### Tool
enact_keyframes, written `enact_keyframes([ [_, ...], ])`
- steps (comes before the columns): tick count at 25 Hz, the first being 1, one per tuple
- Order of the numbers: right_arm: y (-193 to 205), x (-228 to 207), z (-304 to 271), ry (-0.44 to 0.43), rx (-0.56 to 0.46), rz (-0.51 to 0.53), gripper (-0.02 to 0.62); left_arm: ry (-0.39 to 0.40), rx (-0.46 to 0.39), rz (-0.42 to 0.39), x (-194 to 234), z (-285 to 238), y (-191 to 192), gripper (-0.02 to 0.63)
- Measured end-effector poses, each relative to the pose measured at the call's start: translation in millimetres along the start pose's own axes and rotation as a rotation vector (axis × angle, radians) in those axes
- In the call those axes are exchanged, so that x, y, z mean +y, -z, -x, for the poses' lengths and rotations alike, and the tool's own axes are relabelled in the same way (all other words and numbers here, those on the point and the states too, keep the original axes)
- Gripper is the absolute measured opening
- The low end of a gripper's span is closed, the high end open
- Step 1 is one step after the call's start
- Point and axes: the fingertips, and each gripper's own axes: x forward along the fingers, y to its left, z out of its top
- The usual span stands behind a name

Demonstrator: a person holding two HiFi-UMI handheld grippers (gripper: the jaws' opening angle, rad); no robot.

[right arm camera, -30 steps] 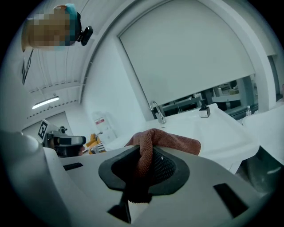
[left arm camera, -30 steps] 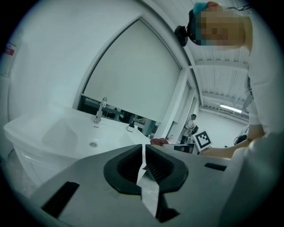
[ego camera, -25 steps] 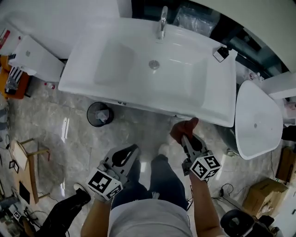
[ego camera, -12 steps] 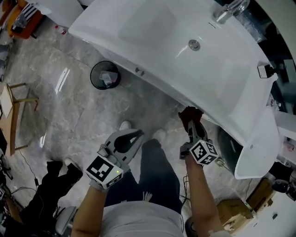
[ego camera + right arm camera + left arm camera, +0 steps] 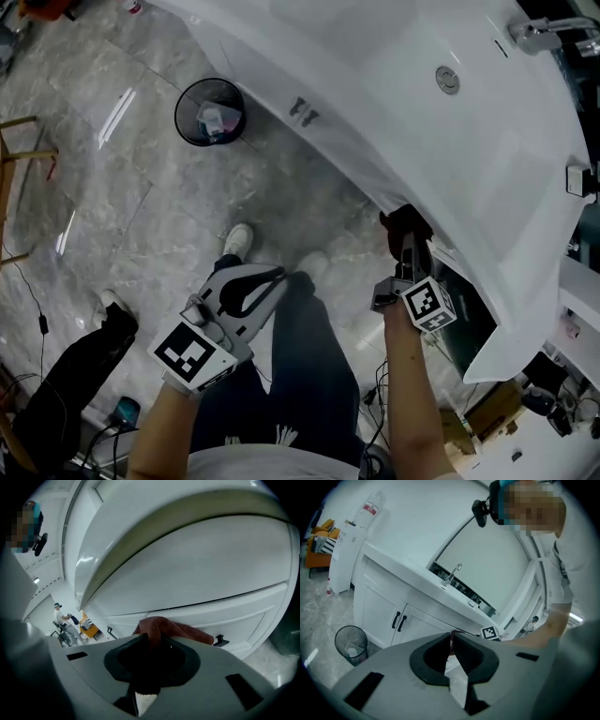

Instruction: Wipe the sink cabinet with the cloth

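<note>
While right tongs [image 5: 154,638] grip cloth [image 5: 185,631], distant bottle label [image 5: 369,509] illegible.

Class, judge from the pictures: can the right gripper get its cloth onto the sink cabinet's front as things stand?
Probably yes. The right gripper is shut on the cloth, close before the cabinet front under the sink, with nothing between them.

The head view looks steeply down from above onto the sink [image 5: 394,94], the floor [image 5: 141,197] and the bin [image 5: 209,111], the left gripper view faces the cabinet [image 5: 379,613] front and that same bin from well back, and the right gripper view looks up at the cabinet from close below.
</note>
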Motion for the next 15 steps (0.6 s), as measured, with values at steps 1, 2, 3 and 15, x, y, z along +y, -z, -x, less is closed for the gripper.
enact_keyframes([
  [1,-0.4,-0.9,-4.3,-0.001,-0.006,0.001,0.077,0.000,0.002,0.007,2.1,-1.5,4.1,0.012],
  [2,-1.3,-2.1,-9.2,0.002,-0.012,0.004,0.077,-0.002,0.004,0.018,4.0,-3.2,7.4,0.012],
  [3,-2.1,-4.1,-14.5,0.007,-0.015,0.007,0.077,-0.003,0.005,0.026,5.8,-5.0,10.1,0.012],
  [15,39.9,-43.9,-71.4,0.043,0.025,-0.047,0.077,-0.063,-0.004,0.055,31.4,-3.5,51.9,0.012],
])
